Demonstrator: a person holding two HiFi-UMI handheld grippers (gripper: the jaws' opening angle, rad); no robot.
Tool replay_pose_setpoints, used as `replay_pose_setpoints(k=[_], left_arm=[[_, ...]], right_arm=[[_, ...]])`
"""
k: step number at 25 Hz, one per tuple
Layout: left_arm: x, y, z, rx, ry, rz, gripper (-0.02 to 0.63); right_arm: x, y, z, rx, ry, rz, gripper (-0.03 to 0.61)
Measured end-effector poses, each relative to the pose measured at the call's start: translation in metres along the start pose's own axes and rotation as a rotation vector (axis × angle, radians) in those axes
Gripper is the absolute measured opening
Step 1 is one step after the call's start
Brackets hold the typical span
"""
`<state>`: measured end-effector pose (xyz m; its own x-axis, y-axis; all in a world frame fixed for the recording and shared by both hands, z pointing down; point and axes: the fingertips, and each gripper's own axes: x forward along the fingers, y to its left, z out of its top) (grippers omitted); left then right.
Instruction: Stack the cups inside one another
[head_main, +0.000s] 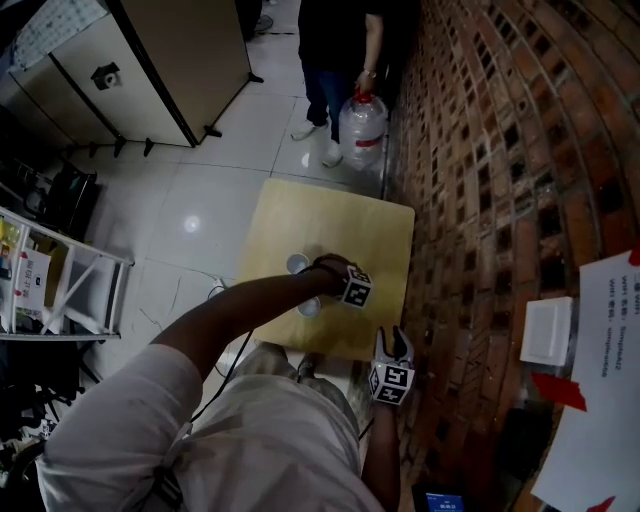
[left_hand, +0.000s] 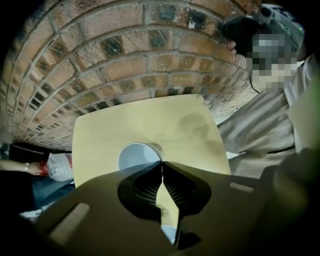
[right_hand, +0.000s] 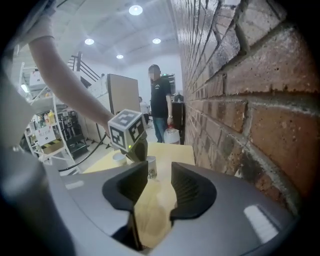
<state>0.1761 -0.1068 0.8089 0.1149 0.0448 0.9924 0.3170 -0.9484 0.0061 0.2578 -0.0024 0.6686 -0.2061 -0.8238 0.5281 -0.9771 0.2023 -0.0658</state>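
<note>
**Fig.: Cup stacking, one cup in the grip.** My L gripper (left_hand: 162, 164) points straight down. Its jaws are pinched fully together on the wall of a white paper cup (left_hand: 137, 157) at the rim, mouth up, over the table (head_main: 372, 225). I can't tell whether the base is clear of the top. A second cup (right_hand: 119, 158) stands on the table nearby, apart from the held one, w/ nothing steadying it. My R gripper (right_hand: 159, 169) has jaws wide apart, nothing btwn them, by the near table edge.

**Risks (my judgement):**
- (a) A one-wall pinch gives little hold, so the cup may swing or slip out.
- (b) Thin paper may crease under the pads.
- (c) If it comes down tilted or off-centre, the held cup catches the standing cup's rim & tips it, w/ the R gripper not placed to brace it.

**Setting:** Small pale-wood table w/ rounded corners, beside a brick wall (head_main: 480, 150). Glossy white tiled floor (head_main: 180, 215), beige cabinet (head_main: 170, 60). A bystander (head_main: 335, 40) w/ a large water bottle (head_main: 361, 125) stands beyond the table.
</note>
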Motion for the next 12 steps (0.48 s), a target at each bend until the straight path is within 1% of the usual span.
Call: replay_pose_setpoints(k=[2,5,9,12], left_arm=[[0.007,-0.002,-0.011,0.027,0.047,0.038,0.028],[0.016,-0.007,-0.027,0.043,0.119,0.088,0.029],[0.023,-0.011,-0.036,0.070,0.163,0.157,0.029],[0.031,-0.014,-0.040,0.083,0.183,0.188,0.029]], right_arm=[[-0.003,-0.001,0.003,-0.008,0.000,-0.004,0.152],[-0.008,-0.001,0.004,-0.013,0.004,-0.015,0.150],[-0.013,0.000,0.002,-0.009,0.006,-0.024,0.150],[-0.016,0.004,0.001,-0.008,0.008,-0.029,0.150]])
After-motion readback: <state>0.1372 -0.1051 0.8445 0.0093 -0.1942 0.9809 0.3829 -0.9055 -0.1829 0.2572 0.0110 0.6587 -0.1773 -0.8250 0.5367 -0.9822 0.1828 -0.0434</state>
